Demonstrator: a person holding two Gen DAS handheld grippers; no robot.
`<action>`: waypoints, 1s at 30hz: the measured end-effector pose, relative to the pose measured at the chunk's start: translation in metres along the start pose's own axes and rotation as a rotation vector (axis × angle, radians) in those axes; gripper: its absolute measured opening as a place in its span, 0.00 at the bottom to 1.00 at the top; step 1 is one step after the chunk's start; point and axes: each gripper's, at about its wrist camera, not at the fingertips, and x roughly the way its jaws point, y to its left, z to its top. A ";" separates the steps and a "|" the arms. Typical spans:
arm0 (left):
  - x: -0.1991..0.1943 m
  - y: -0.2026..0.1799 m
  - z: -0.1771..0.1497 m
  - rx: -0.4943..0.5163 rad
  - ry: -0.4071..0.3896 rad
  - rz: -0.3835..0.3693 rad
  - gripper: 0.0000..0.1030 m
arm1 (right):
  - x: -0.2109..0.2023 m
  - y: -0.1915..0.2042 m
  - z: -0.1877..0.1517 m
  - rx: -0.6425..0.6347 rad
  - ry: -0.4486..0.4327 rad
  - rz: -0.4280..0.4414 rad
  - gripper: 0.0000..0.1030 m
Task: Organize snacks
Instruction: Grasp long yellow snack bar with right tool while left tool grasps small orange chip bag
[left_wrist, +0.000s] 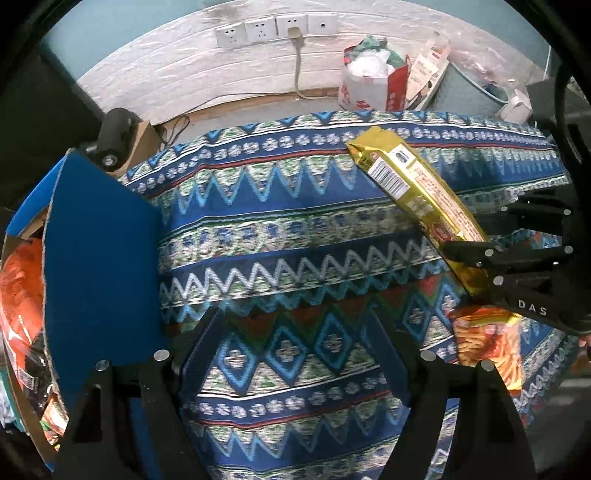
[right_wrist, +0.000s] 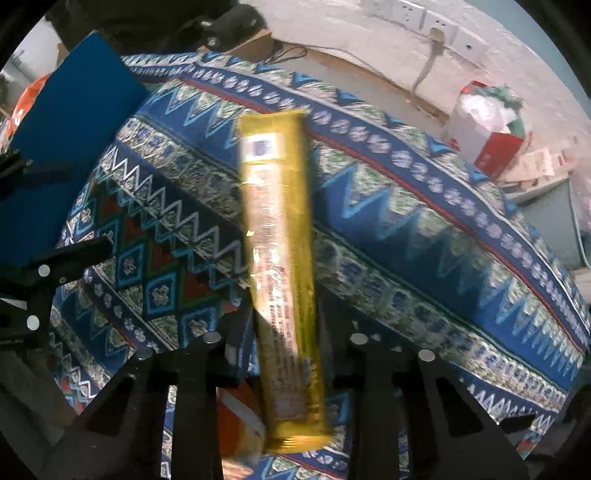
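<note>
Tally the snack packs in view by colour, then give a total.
Gold: 1, the long gold pack gripped by the right gripper.
Orange: 2, the orange chip bag on the patterned cloth and the orange bag inside the blue box.
Total: 3.

Patterned cloth (left_wrist: 280, 236) covers the tabletop. Long snack packet (left_wrist: 417, 188) at right in the left wrist view, lying diagonally, near end between the jaws of the right gripper (left_wrist: 476, 258). Second snack bag (left_wrist: 487, 347) on the cloth just below that gripper. Cardboard box (left_wrist: 99, 251) at the cloth's left edge, flap up, snack bags inside. Left gripper (left_wrist: 295, 354) over the cloth's middle, jaws apart. Behind the tabletop: floor, a stuffed paper bag (left_wrist: 369, 81), wall sockets (left_wrist: 273, 27).
</note>
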 end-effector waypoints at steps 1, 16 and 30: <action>-0.001 -0.003 0.001 0.001 0.000 -0.006 0.78 | -0.003 -0.005 -0.004 0.014 -0.001 -0.009 0.26; -0.010 -0.061 -0.012 0.037 0.026 -0.101 0.78 | -0.034 -0.051 -0.070 0.186 -0.008 -0.071 0.26; -0.027 -0.123 -0.012 0.182 -0.017 -0.198 0.78 | -0.045 -0.096 -0.121 0.354 -0.005 -0.046 0.38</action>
